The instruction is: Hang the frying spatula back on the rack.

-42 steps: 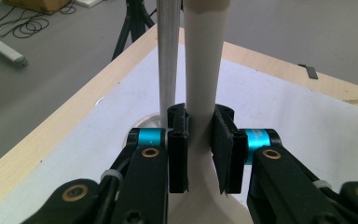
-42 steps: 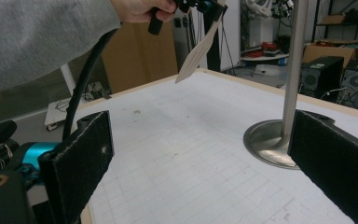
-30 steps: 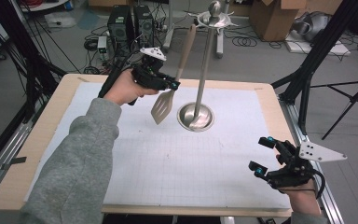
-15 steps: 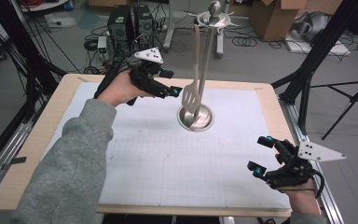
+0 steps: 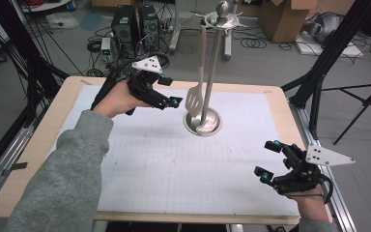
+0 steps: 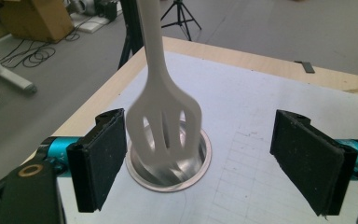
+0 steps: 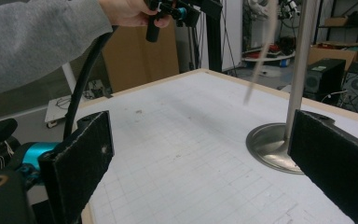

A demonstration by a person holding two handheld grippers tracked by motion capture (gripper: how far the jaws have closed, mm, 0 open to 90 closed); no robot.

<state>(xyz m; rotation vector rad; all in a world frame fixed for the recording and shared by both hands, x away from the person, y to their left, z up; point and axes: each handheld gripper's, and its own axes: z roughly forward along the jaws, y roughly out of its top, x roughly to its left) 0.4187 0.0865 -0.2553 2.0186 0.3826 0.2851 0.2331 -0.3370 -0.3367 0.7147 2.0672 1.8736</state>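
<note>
Left tongs [image 6: 205, 163] agape beside spatula [image 6: 164, 123]

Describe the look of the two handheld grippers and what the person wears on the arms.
Both grippers, left and right, are black with teal jaw mounts, flat black pads and a grey three-cornered plate with dark dots. A black cable trails from the left one. The sleeve is grey.

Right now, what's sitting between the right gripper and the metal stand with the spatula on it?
Nothing: in the high view, bare gridded mat runs from the right gripper to the stand's round base, where the spatula hangs.
</note>
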